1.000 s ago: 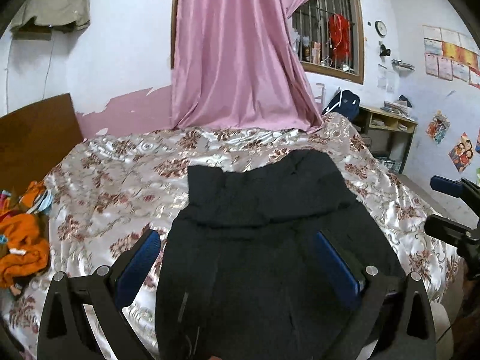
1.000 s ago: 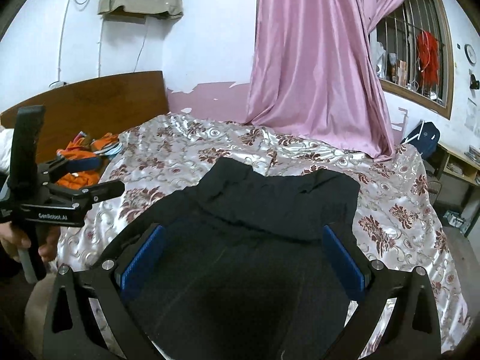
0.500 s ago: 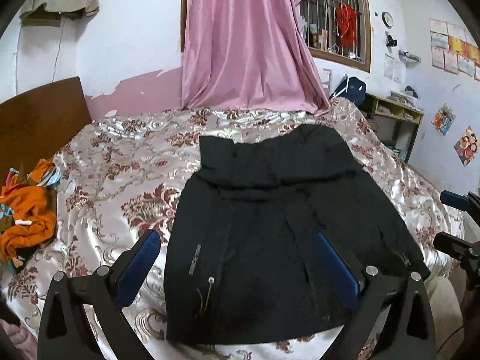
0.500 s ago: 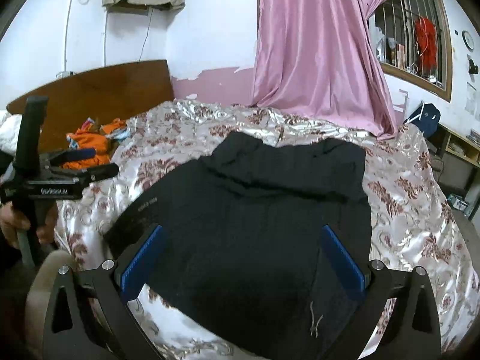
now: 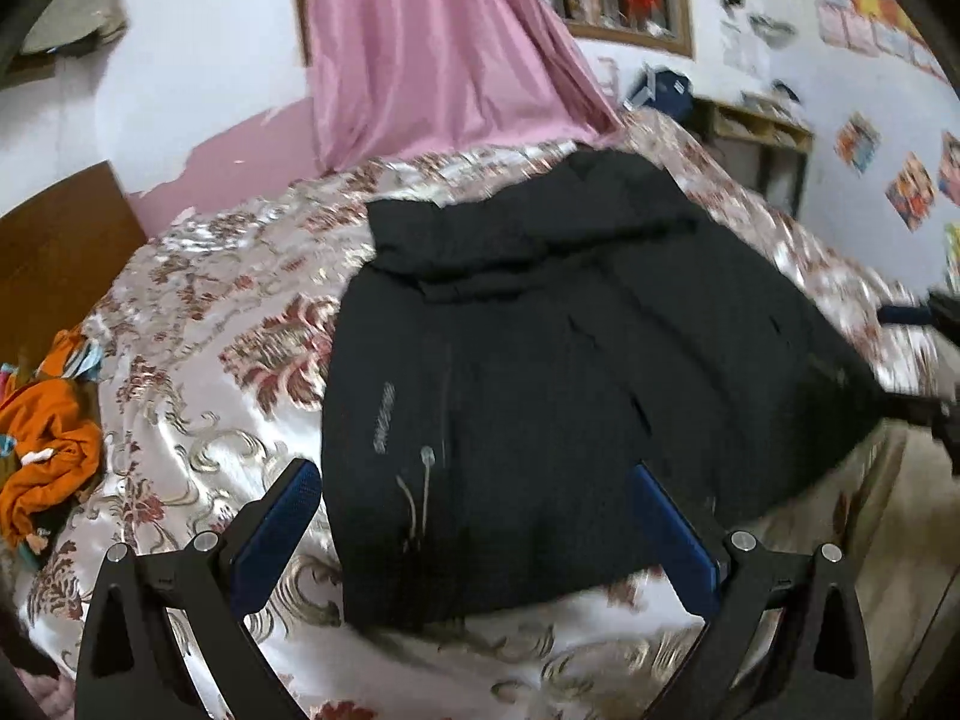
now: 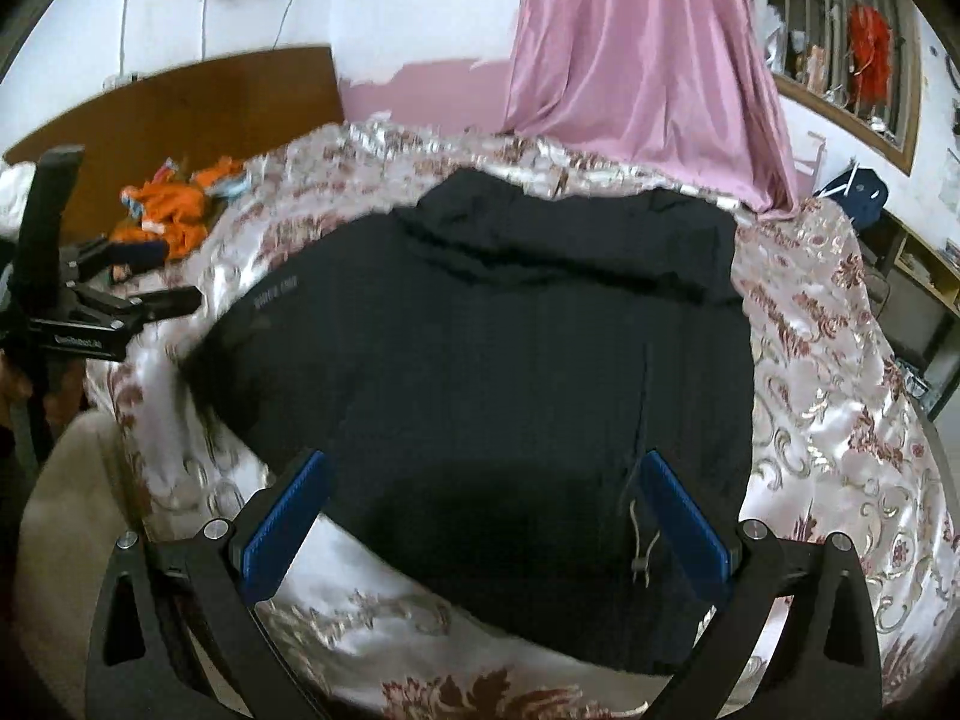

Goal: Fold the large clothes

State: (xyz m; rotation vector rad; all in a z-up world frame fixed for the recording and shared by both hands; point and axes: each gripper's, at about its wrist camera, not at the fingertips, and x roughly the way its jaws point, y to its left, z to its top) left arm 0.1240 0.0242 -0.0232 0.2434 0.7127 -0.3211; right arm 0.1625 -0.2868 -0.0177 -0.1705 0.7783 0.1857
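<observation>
Both units are released and carry nothing. The left hand-held gripper (image 5: pixel 474 516) has its blue pads spread wide above the near hem of the black jacket (image 5: pixel 540 360); the right hand-held gripper (image 6: pixel 486 516) is equally spread over the opposite near corner. Compared with one second ago, both cameras have risen and drawn back: the jacket's lower edge, previously cut off by the frame, is now fully visible, with drawstrings hanging at the hem. The jacket lies flat on the floral bedspread (image 5: pixel 198 372), hood end pointing away, sleeves apparently already turned in. Judgement: spreading is complete, and the next step is probably a lengthwise or hem-to-collar fold. Farther off, an orange garment (image 5: pixel 42 456) sits near the headboard (image 6: pixel 198 102), well apart from the jacket. A pink curtain (image 5: pixel 432 42) hangs behind.
</observation>
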